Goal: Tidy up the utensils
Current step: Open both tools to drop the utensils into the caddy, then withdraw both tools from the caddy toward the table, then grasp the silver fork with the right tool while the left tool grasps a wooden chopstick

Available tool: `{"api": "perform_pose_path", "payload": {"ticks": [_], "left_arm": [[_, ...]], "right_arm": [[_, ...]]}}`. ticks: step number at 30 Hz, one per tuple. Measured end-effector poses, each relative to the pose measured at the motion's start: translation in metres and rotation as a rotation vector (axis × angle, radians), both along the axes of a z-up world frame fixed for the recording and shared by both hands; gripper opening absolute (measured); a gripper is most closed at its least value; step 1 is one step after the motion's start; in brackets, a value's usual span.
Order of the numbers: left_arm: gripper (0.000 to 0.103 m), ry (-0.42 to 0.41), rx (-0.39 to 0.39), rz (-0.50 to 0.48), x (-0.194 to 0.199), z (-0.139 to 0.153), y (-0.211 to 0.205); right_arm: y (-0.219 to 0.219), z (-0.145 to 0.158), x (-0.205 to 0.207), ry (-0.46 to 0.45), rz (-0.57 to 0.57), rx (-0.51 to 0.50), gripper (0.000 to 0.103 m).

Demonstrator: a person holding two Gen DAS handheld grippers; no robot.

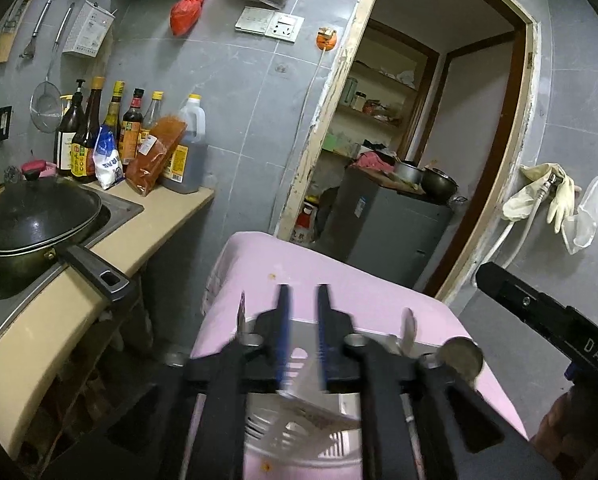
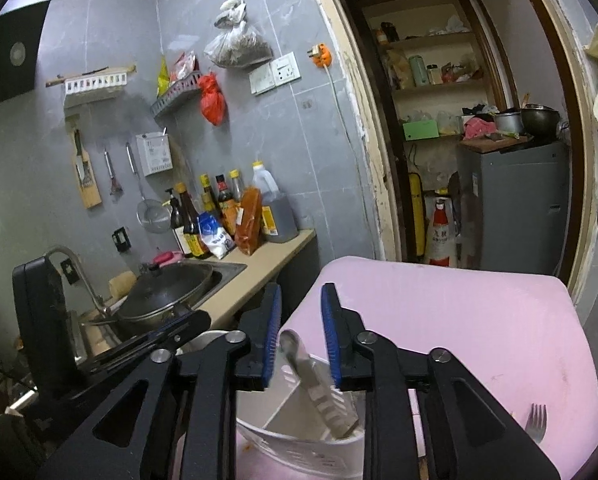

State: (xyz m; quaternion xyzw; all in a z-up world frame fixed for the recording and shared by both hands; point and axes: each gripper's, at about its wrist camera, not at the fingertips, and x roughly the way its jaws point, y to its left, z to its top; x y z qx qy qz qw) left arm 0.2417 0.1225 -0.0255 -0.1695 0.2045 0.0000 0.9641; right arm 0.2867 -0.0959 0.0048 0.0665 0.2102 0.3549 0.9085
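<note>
A white slotted utensil holder (image 2: 299, 436) stands on a pink stool top (image 2: 459, 320), right under both grippers; it also shows in the left wrist view (image 1: 295, 428). A steel utensil handle (image 2: 311, 380) leans in the holder between the jaws of my right gripper (image 2: 299, 320), which is open and not touching it. My left gripper (image 1: 302, 320) is open above the holder, blurred by motion. Steel utensil ends (image 1: 407, 328) and a round spoon bowl (image 1: 461, 358) stick up beside it. A fork (image 2: 535, 422) lies on the stool at the right.
A counter (image 1: 59, 304) with a lidded black wok (image 1: 35, 216) in the sink stands to the left, with sauce bottles (image 1: 115, 136) behind. A doorway with a grey cabinet (image 2: 519, 204) lies beyond the stool. The other gripper's body (image 1: 547, 320) shows at the right.
</note>
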Motion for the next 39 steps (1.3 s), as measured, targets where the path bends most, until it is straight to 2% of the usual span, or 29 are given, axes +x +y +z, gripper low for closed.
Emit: {"api": "perform_pose_path", "payload": {"ticks": [1,4,5,6,7,8,10,13,15,18,21,28,34,39], "left_arm": [[0.025,-0.004,-0.009,-0.003,-0.003,0.003,0.001],[0.027,-0.012,-0.006,-0.011,-0.009,0.015,-0.001],[0.03,-0.011,0.007,-0.017,-0.011,0.02,-0.004],[0.038,-0.012,0.016,-0.02,-0.012,0.024,-0.007],[0.049,-0.015,0.026,-0.022,-0.013,0.029,-0.01],[0.055,-0.018,0.029,-0.023,-0.014,0.032,-0.013],[0.073,-0.033,0.038,-0.021,-0.018,0.039,-0.02],[0.082,-0.057,0.056,-0.021,-0.024,0.049,-0.033],[0.085,-0.068,0.073,-0.024,-0.027,0.053,-0.042],[0.09,-0.096,0.123,-0.035,-0.034,0.058,-0.062],[0.091,-0.105,0.158,-0.062,-0.039,0.058,-0.08],[0.091,-0.092,0.188,-0.117,-0.045,0.047,-0.116],[0.091,-0.019,0.209,-0.155,-0.045,0.017,-0.147],[0.091,0.063,0.231,-0.157,-0.041,-0.017,-0.169]], "right_arm": [[-0.002,0.003,-0.001,-0.005,-0.006,0.005,0.027],[-0.011,0.012,-0.006,-0.026,-0.03,0.013,0.03],[-0.014,0.015,-0.008,-0.029,-0.04,0.011,0.037],[-0.018,0.017,-0.009,-0.032,-0.053,0.012,0.052],[-0.022,0.019,-0.011,-0.035,-0.064,0.015,0.061],[-0.03,0.022,-0.014,-0.043,-0.095,0.022,0.075],[-0.041,0.026,-0.017,-0.053,-0.132,0.028,0.081],[-0.06,0.031,-0.022,-0.06,-0.191,0.018,0.091],[-0.077,0.034,-0.028,-0.074,-0.24,0.021,0.103],[-0.098,0.035,-0.035,-0.082,-0.293,0.009,0.103],[-0.119,0.032,-0.042,-0.083,-0.338,-0.018,0.103],[-0.158,0.016,-0.053,-0.07,-0.407,-0.108,0.103],[-0.187,-0.011,-0.048,0.005,-0.452,-0.19,0.103],[-0.202,-0.037,-0.032,0.08,-0.437,-0.229,0.103]]}}
